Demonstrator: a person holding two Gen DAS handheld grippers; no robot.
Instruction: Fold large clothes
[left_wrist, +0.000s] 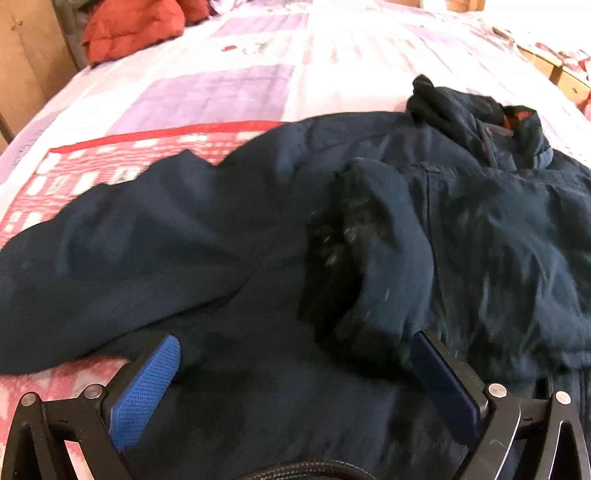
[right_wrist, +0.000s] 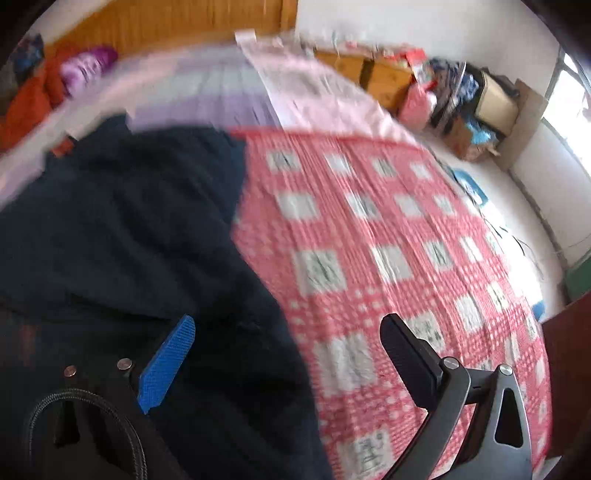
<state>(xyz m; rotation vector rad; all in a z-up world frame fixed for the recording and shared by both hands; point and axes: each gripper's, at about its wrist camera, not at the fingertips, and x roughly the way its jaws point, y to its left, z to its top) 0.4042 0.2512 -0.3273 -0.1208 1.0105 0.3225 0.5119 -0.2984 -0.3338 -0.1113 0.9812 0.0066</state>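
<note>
A large dark navy jacket (left_wrist: 221, 236) lies spread on the bed, its collar (left_wrist: 491, 122) at the far right and a sleeve cuff with dark lining (left_wrist: 343, 254) folded over its middle. My left gripper (left_wrist: 295, 354) hovers open just above the jacket's near part, with nothing between its blue pads (left_wrist: 144, 391). In the blurred right wrist view the same jacket (right_wrist: 129, 229) fills the left half. My right gripper (right_wrist: 288, 343) is open over the jacket's right edge, one blue pad (right_wrist: 168, 365) above the cloth and the other finger above the red quilt.
The bed carries a red-and-white checked quilt (right_wrist: 388, 240) and pale purple and pink sheets (left_wrist: 229, 85). An orange-red garment (left_wrist: 133, 26) lies at the far corner. Wooden boxes and clutter (right_wrist: 450, 92) stand beyond the bed, by a white floor and window.
</note>
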